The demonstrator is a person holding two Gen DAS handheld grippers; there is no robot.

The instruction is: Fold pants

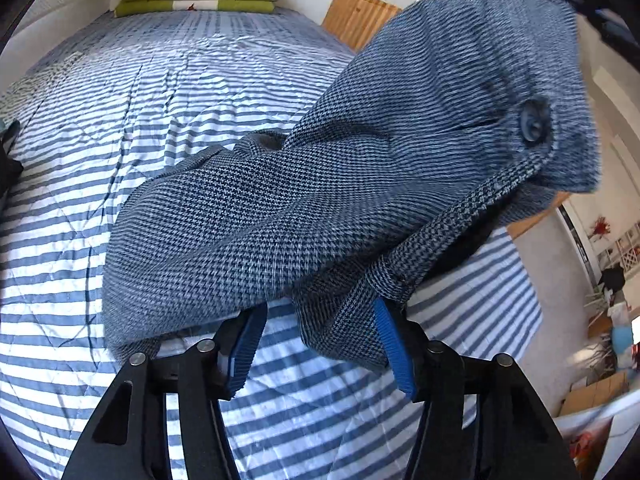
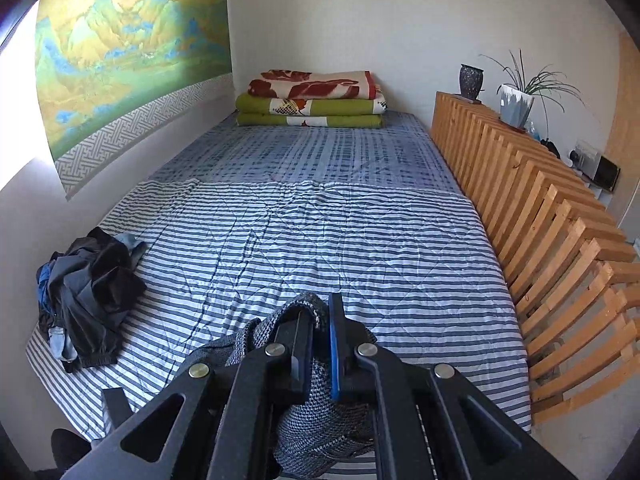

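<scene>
A pair of blue-grey houndstooth pants [image 1: 340, 184] hung above the striped bed [image 1: 120, 92], their length slanting from a buttoned waistband [image 1: 532, 120] high at the right down to the lower left. The right gripper [image 2: 320, 344] pinched a bunched edge of the cloth between nearly closed fingers. The left gripper [image 1: 320, 344] stood with fingers spread wide, fabric draped loosely between them.

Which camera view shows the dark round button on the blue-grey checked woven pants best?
The left wrist view: the dark round button shows clearly on the blue-grey checked woven pants. The right wrist view shows only bunched fabric, no button.
</scene>
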